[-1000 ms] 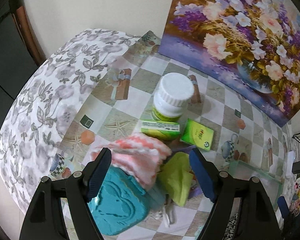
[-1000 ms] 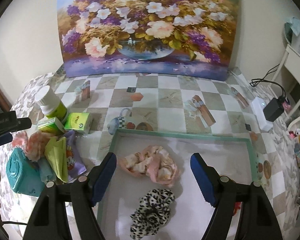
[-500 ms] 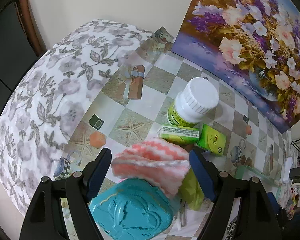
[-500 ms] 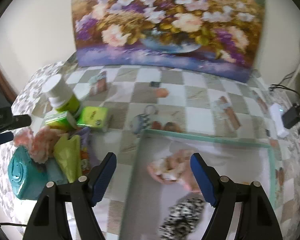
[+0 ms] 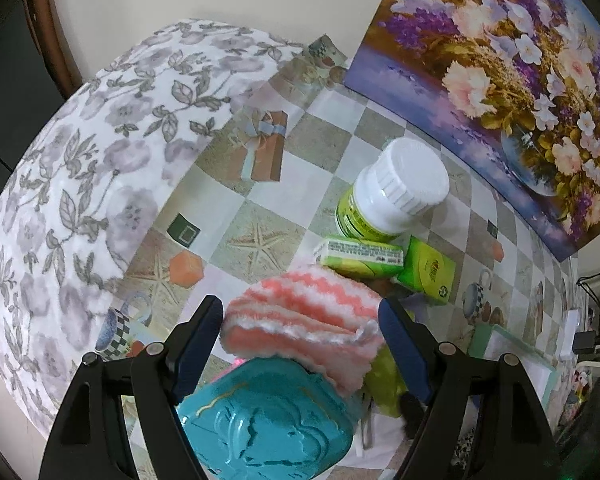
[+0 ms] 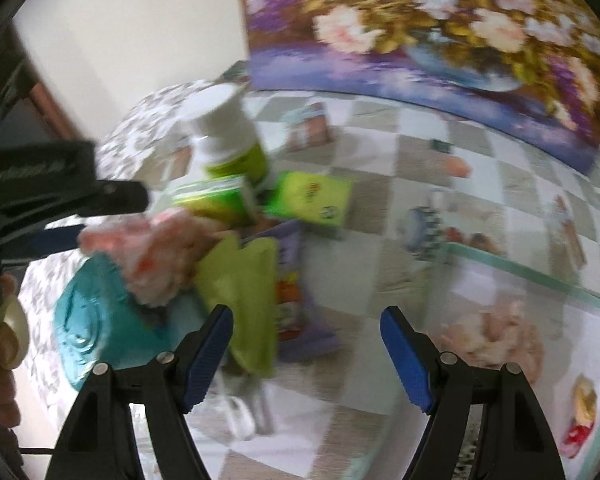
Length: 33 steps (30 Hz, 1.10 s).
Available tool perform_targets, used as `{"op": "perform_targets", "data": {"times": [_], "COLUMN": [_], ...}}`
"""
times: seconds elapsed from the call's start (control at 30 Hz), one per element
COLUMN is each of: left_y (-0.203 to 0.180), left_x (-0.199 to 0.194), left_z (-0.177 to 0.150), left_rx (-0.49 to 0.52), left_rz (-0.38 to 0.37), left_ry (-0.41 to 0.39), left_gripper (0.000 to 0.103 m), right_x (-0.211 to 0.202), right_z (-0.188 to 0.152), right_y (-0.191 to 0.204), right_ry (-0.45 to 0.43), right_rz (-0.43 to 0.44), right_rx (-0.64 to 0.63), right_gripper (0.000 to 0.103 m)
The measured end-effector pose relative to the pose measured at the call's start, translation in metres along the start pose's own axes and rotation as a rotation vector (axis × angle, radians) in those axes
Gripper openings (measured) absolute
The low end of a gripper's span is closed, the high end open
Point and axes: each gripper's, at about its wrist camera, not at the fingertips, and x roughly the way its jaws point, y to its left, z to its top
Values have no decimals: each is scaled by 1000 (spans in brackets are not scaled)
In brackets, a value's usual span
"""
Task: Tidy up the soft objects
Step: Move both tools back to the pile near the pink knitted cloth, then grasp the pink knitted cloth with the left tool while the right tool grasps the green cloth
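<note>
A pink-and-white striped fluffy cloth [image 5: 300, 320] lies on top of a teal embossed box [image 5: 268, 420]. My left gripper [image 5: 300, 306] hangs open over it, one blue pad on each side of the cloth, not squeezing it. A yellow-green soft pouch [image 5: 384, 376] sits just right of the cloth. The right wrist view is blurred: my right gripper [image 6: 306, 356] is open and empty above the yellow-green pouch [image 6: 244, 292] and a purple packet [image 6: 292, 280]. The pink cloth [image 6: 156, 248] and the left gripper [image 6: 60, 200] show at its left. A pink scrunchie [image 6: 496, 336] lies in the tray [image 6: 540, 276].
A white-capped green bottle [image 5: 392, 192] and two green boxes [image 5: 360, 256] [image 5: 428, 272] stand behind the pile. A flower painting [image 5: 520, 80] leans on the wall. The floral cloth [image 5: 80, 200] drapes over the table's left edge. A person's hand [image 6: 0, 340] holds the left gripper.
The left gripper has dropped closer over the pink striped cloth, which now lies between its pads. The right gripper has swung left, from above the tray to above the pile.
</note>
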Motion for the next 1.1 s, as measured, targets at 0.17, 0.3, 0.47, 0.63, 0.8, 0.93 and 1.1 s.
{"op": "perform_targets", "data": {"times": [0.17, 0.3, 0.47, 0.63, 0.8, 0.93, 1.1], "left_y": [1, -1, -3, 0, 0, 1, 3], "left_x": [9, 15, 18, 18, 19, 18, 13], "left_z": [-5, -8, -9, -9, -7, -7, -6], "left_rx": [-7, 1, 14, 14, 9, -6, -18], "left_rz": [-9, -18, -13, -7, -20, -32, -46], "left_ry": [31, 51, 53, 44, 34, 23, 4], "left_gripper": [81, 80, 64, 43, 24, 16, 11], "right_x": [13, 24, 27, 27, 25, 22, 15], "right_z": [-6, -11, -14, -14, -11, -9, -8], "right_y": [16, 22, 26, 25, 23, 21, 18], "right_ry": [21, 50, 56, 57, 53, 49, 39], "right_rz": [32, 55, 83, 100, 110, 115, 126], "right_rx": [-46, -60, -75, -65, -58, -50, -41], "right_gripper": [66, 50, 32, 20, 19, 19, 19]}}
